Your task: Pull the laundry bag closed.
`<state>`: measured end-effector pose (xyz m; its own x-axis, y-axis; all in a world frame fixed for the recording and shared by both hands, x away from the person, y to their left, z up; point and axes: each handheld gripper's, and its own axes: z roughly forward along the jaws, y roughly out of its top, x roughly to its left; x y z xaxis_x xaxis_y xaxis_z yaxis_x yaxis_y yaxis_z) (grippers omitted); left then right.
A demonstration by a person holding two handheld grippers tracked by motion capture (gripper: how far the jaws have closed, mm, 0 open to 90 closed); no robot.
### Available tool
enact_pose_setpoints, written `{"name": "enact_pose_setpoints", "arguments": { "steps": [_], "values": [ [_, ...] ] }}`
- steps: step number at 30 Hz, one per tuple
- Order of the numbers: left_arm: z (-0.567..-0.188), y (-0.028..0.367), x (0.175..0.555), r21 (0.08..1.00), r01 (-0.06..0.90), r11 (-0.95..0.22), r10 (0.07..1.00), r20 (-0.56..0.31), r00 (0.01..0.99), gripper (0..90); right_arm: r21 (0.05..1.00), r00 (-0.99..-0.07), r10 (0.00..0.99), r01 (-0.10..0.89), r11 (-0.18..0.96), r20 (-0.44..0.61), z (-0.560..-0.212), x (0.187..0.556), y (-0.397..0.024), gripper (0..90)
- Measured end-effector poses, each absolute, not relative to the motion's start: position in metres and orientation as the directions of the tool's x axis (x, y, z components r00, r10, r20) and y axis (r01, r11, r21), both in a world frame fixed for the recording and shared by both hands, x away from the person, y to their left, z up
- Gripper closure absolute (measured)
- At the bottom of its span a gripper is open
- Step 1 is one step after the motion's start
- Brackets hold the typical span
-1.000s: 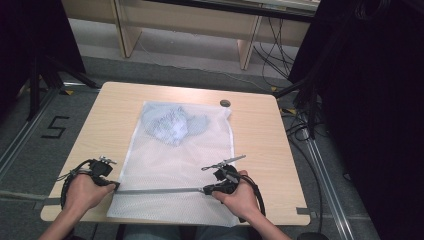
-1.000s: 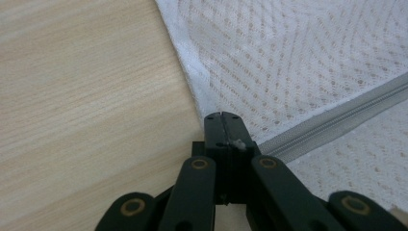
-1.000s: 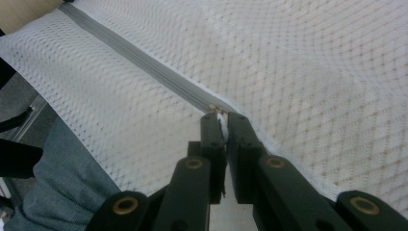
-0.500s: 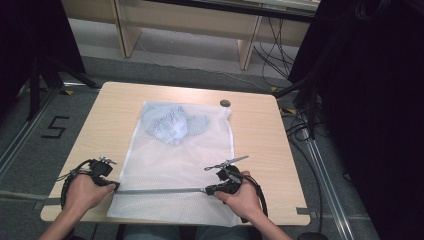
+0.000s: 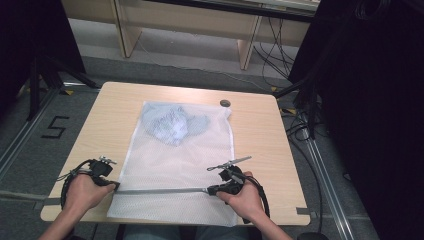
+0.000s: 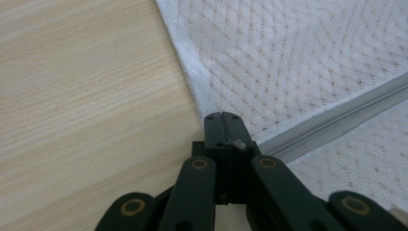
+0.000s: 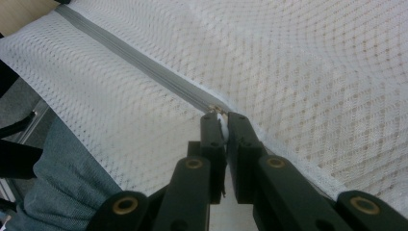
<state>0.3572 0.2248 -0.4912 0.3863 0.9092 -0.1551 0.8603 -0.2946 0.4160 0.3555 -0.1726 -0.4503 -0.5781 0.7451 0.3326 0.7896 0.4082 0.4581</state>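
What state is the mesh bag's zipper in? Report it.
Shut: the zipper runs as one closed grey line between the left gripper and right gripper.

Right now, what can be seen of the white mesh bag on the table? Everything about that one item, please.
The mesh bag is a white, see-through net pouch lying flat on the wooden table, its near edge hanging over the table's front. A grey zipper runs across it near that edge. Bluish crumpled fabric sits inside at the far end. The left gripper is clamped at the zipper's left end by the bag's seam; the right gripper pinches the zipper pull.
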Motion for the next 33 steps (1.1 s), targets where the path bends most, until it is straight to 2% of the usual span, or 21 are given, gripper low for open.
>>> {"name": "enact_pose_setpoints", "arguments": {
  "steps": [33],
  "values": [
    [-0.491, 0.224, 0.357, 0.413, 0.862, -0.295, 0.91, -0.152, 0.385, 89.9, 0.452, -0.55, 0.763, 0.807, 0.38, 0.34, -0.449, 0.352, -0.187, 86.7]
  ]
}}
